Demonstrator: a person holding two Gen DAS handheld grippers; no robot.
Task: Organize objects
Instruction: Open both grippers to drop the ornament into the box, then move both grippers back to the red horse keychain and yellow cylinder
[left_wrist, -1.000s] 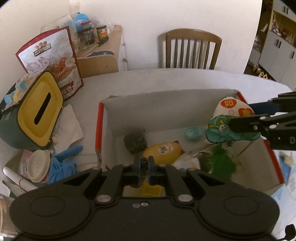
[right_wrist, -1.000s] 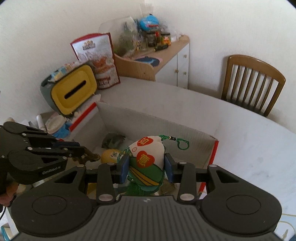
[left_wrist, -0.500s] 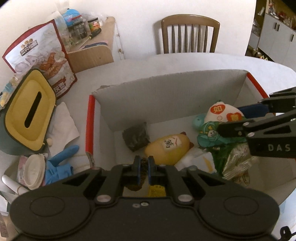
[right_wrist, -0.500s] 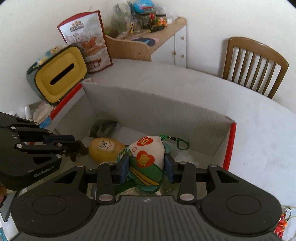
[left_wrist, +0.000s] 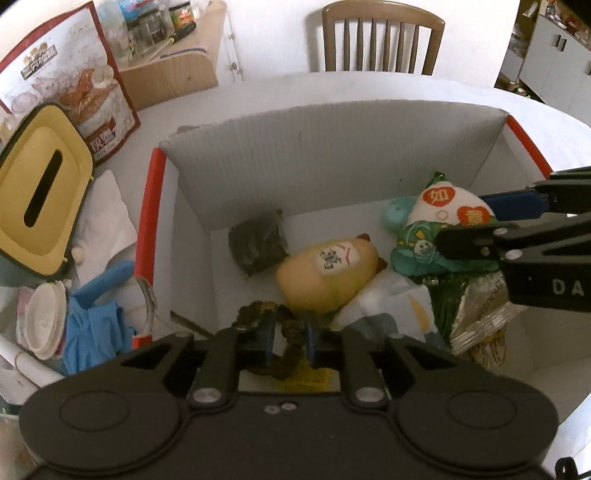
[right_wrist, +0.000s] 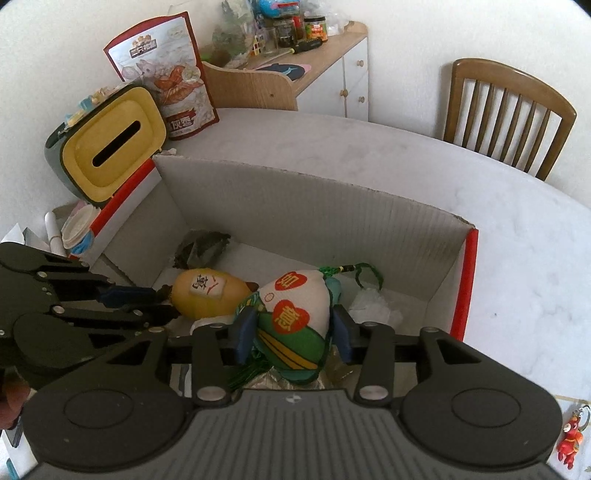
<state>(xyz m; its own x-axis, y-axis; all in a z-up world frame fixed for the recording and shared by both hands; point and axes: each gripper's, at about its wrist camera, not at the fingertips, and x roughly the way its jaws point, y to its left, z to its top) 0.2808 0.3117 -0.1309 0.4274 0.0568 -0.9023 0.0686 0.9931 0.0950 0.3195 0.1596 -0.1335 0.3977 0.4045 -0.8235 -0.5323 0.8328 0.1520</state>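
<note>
Both grippers have come lower into the cardboard box (left_wrist: 332, 147) since one second ago, and the left gripper (left_wrist: 290, 338), which was closed tight then, now has its fingers a little apart around a dark brown knotted cord (left_wrist: 291, 332); I cannot tell if they still press it. The right gripper (right_wrist: 291, 332) is deep inside the box, and its blue fingers (right_wrist: 245, 332) are clamped on both sides of a white and green stuffed pouch (right_wrist: 295, 321) with red hearts.

The box stands on the white worktop (right_wrist: 498, 221) and has red edges. On its floor lie a yellow plush toy (left_wrist: 325, 273) with a printed face patch near the middle, a dark crumpled lump (left_wrist: 256, 242) close to the back wall, a small teal thing (left_wrist: 395, 216) behind the pouch, white paper (right_wrist: 373, 306), and a shiny foil packet (left_wrist: 480, 314) under the right gripper. The pouch hangs just above these things, near the right wall of the box.

Left of the box stand a yellow-lidded tissue holder (left_wrist: 40, 192), a snack bag (left_wrist: 70, 77), a blue glove (left_wrist: 96, 317) and paper cups (left_wrist: 40, 325).

The lower part of the cord is hidden behind the left gripper body. The foil packet is partly covered and its print is not readable. What the dark lump is, I cannot tell.
</note>
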